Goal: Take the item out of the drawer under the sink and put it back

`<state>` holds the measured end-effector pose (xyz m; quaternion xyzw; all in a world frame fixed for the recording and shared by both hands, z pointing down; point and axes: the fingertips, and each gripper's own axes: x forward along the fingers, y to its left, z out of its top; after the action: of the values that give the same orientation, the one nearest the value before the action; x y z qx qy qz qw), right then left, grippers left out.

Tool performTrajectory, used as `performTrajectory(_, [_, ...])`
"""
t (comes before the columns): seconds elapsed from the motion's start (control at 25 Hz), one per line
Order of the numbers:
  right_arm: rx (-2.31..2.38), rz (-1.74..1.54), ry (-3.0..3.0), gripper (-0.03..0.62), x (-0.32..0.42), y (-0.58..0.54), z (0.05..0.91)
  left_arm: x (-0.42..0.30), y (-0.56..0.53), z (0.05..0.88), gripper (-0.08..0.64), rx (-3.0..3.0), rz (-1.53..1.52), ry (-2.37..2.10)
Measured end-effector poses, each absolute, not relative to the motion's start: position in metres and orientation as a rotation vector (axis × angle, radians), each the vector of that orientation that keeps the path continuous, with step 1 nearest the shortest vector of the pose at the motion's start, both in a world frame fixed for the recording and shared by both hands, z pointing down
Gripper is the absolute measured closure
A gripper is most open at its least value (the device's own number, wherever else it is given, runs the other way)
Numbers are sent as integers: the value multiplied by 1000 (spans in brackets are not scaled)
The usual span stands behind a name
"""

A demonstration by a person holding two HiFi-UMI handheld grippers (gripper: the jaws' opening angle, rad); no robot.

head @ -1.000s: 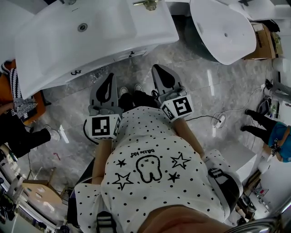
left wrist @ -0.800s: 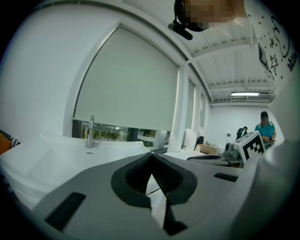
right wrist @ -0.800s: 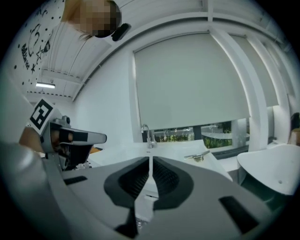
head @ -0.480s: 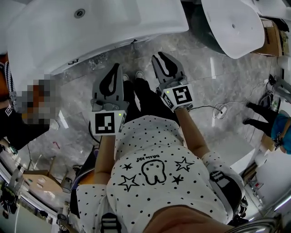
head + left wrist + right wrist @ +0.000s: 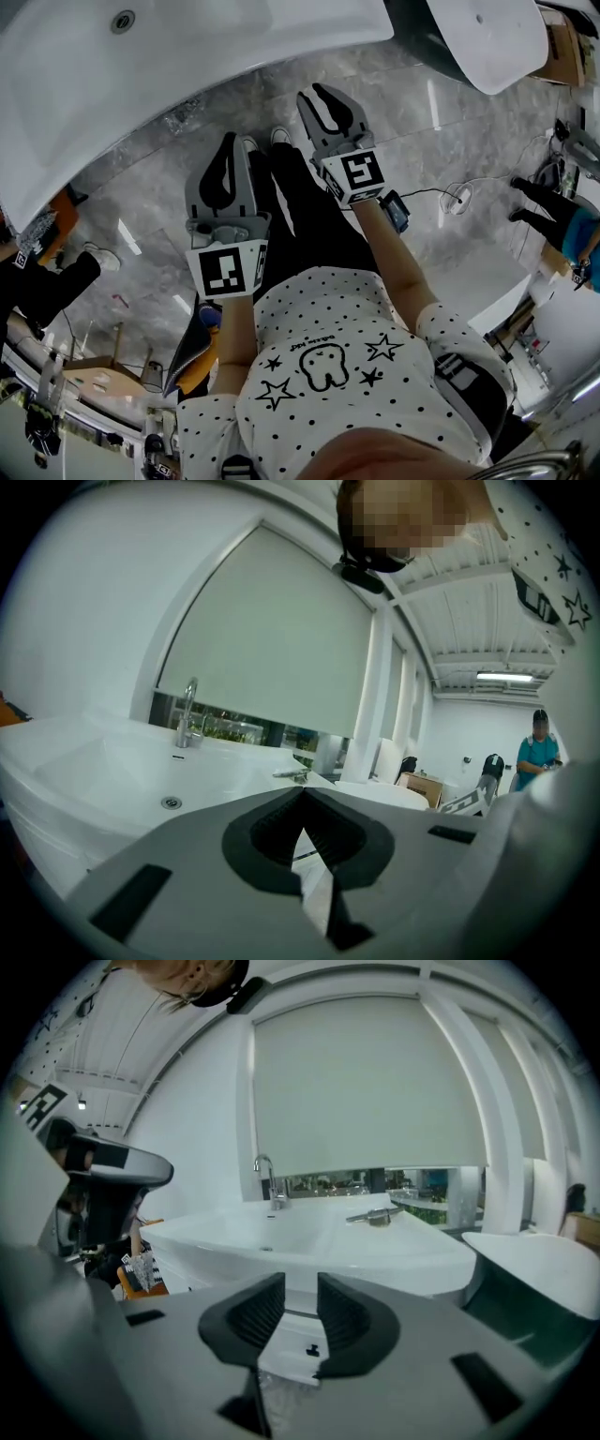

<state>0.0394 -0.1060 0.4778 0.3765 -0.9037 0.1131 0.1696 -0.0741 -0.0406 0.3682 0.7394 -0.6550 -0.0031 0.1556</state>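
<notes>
Both of mine are out in front of me now, above the grey marbled floor (image 5: 159, 220) and pointing at the broad white ceramic sink (image 5: 216, 56), neither one touching it. My left gripper (image 5: 228, 145) has its dark ribbed pads (image 5: 267, 832) pressed together at the tips, and nothing is caught in them. Its black-and-white marker cube (image 5: 230, 272) sits just ahead of my white polka-dot shirt (image 5: 328, 375). My right gripper (image 5: 319, 94) is a little further forward, and its jaws have just been opening. They stand partway apart now, with the gap empty. Through that gap I see the white drawer front (image 5: 286, 1335) under the sink, with a small dark mark (image 5: 312, 1349) on it (a pull or a keyhole, I can't say which). The item itself is out of sight, since no view looks inside the drawer. Over the jaws rises the curved chrome tap (image 5: 267, 1180) at the back of the sink, and a second white basin (image 5: 487, 37) stands off to my right. A white cable (image 5: 450, 199) trails over the floor near it. Someone in dark trousers (image 5: 47, 281) stands at my left, and someone in a blue top (image 5: 577, 244) is far off on the right.
</notes>
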Motion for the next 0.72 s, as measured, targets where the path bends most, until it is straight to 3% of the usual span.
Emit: performTrajectory(0.72, [1058,390,-2439,422,11,-130,634,-52,-29,445,555,2071,41,-1841])
